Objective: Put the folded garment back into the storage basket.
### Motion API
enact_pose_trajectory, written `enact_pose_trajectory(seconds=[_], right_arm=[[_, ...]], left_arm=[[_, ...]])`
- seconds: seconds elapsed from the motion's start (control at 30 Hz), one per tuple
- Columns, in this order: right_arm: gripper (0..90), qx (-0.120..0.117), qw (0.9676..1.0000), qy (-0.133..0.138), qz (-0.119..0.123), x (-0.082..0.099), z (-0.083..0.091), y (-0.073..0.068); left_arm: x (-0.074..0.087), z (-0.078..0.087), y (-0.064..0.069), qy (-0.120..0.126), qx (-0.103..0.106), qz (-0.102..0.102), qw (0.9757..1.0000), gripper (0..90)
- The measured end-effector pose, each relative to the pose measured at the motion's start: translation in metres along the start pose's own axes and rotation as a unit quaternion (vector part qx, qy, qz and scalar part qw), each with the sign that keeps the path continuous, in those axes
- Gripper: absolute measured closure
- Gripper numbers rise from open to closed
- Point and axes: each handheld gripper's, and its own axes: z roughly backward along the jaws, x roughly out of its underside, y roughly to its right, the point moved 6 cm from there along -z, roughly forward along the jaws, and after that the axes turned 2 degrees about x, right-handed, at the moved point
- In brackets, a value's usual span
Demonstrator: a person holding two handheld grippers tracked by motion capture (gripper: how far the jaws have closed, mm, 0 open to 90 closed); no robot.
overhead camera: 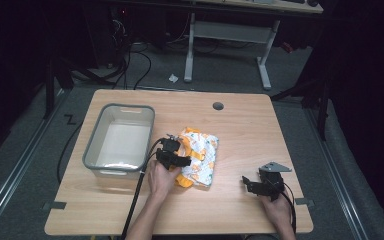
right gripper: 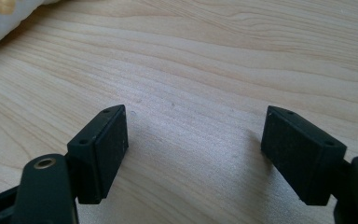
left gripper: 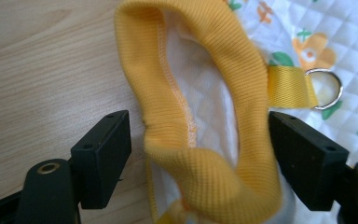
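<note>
A light wooden counter (overhead camera: 240, 125) stands on grey carpet (overhead camera: 25, 165). Near its far edge is a small round dark hole (overhead camera: 218, 106). A grey plastic tub (overhead camera: 120, 140) sits on the counter's left half, its long side running away from the person. Black cables (overhead camera: 130, 65) lie on the floor beyond the counter, with a scrap of white paper (overhead camera: 173, 78) just beside the white legs of another table (overhead camera: 227, 37).

High view overhead, claw views close, sharing table (overhead camera: 240, 130)

Quilted floral garment (overhead camera: 200, 156), yellow-trimmed, lies crumpled mid-table.
</note>
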Motion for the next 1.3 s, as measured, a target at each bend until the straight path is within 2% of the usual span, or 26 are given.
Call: enact_pose_trajectory(seconds=[0.13,0.27,0.37,0.43,0.47,0.57,0.73,0.87,1.07,1.3], right_arm=[[23.2,0.0,1.0,0.0,0.001,0.0,0.0,0.0],[23.2,0.0,1.0,0.0,0.0,0.0,0.0,0.0],[23.2,0.0,1.0,0.0,0.0,0.0,0.0,0.0],[23.2,0.0,1.0,0.0,0.0,0.0,0.0,0.0],[23.2,0.0,1.0,0.0,0.0,0.0,0.0,0.0],[23.2,0.0,1.0,0.0,0.0,0.0,0.0,0.0],[23.2,0.0,1.0,0.0,0.0,0.0,0.0,0.0],[23.2,0.0,1.0,0.0,0.0,0.0,0.0,0.0],[23.2,0.0,1.0,0.0,0.0,0.0,0.0,0.0],[23.2,0.0,1.0,0.0,0.0,0.0,0.0,0.0]], left_arm=[[0.001,-0.002,-0.001,-0.014,0.003,0.0,0.9999,24.7],[0.0,-0.002,0.003,-0.021,-0.005,-0.015,0.9997,28.5],[0.0,-0.002,0.006,-0.019,-0.005,-0.025,0.9995,37.3],[0.0,-0.002,0.008,-0.017,0.001,-0.029,0.9994,46.7],[0.0,-0.001,0.009,-0.019,0.007,-0.03,0.9993,46.7],[0.0,-0.001,0.012,-0.015,0.022,-0.033,0.9991,62.2],[0.0,-0.001,0.013,-0.013,0.037,-0.035,0.9986,70.3],[0.0,0.0,0.013,-0.008,0.039,-0.037,0.9985,73.1],[-0.003,0.008,0.015,0.004,0.055,-0.034,0.9979,75.1],[-0.007,0.024,0.023,0.025,0.066,-0.055,0.9959,75.5]])
